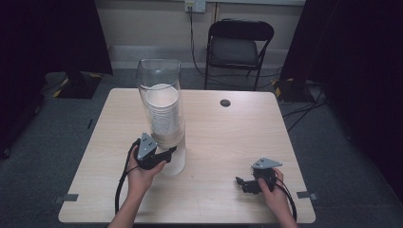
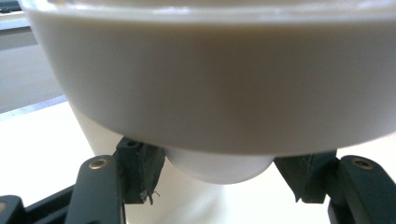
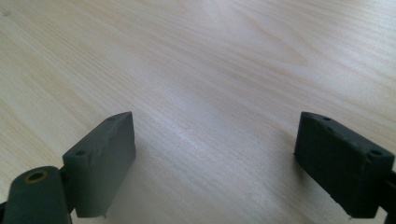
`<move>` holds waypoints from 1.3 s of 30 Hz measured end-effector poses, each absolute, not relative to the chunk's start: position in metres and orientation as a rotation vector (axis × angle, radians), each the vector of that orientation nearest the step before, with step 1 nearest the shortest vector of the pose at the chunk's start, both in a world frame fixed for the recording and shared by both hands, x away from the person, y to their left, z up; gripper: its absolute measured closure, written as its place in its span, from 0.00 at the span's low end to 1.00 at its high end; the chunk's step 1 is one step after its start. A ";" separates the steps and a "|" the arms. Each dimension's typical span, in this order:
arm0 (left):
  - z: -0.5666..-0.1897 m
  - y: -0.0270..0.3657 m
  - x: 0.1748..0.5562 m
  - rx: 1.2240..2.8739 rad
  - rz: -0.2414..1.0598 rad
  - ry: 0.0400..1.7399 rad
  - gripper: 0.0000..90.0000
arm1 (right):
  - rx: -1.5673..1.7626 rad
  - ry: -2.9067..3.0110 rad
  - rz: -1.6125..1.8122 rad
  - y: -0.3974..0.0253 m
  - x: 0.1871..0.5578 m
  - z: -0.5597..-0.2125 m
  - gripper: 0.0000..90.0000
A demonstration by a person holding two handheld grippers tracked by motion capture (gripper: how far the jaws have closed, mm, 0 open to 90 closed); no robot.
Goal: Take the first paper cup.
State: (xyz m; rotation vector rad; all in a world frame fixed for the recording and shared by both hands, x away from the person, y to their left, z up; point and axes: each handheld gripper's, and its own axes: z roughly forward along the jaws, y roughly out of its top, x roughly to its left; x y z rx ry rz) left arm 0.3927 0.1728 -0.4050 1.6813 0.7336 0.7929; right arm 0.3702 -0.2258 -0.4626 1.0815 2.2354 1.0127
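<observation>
Right at the middle of the wooden table (image 1: pixel 218 142) stands a tall clear tube (image 1: pixel 160 114), upright, with a stack of white paper cups (image 1: pixel 164 114) nested inside it; the tube serves as the landmark for everything else. At the tube's near foot, on the person's side, the left gripper (image 1: pixel 172 151) reaches in toward its base; the left hand (image 1: pixel 142 171) holds it, with the grey 3-cornered plate (image 1: pixel 147 141) just to the left of the tube's lower part. In the left gripper view the cups (image 2: pixel 205 88) loom very close, a broad white rim over a smaller rounded bottom (image 2: pixel 219 169); the 2 black jaws stand apart, 1 on each side of that bottom, and their pads (image 2: pixel 140 170) sit beside it with a slim gap showing, so they bracket it without clamping.

Well to the right of the tube, and nearer the person, the right gripper (image 1: pixel 241 183) rests low on the table in the right hand (image 1: pixel 273 190); its jaws are spread wide over bare wood (image 3: pixel 210 70), holding nothing, with 2 dark pads (image 3: pixel 102 158) clear of each other.

Beyond the tube, past the table's far edge, a black folding chair (image 1: pixel 240 45) stands by the wall; a small dark round hole (image 1: pixel 225 102) lies on the tabletop to the right of the tube's upper part.
</observation>
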 end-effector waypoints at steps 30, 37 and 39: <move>-0.464 0.182 0.385 1.954 0.617 0.894 0.41 | 1.067 2.247 1.013 -0.226 0.373 -0.463 0.11; -0.466 0.193 0.375 1.966 0.610 0.893 0.42 | 1.067 2.247 1.013 -0.226 0.373 -0.463 0.11; -0.466 0.195 0.374 1.971 0.607 0.889 0.41 | 1.067 2.247 1.013 -0.226 0.373 -0.463 0.11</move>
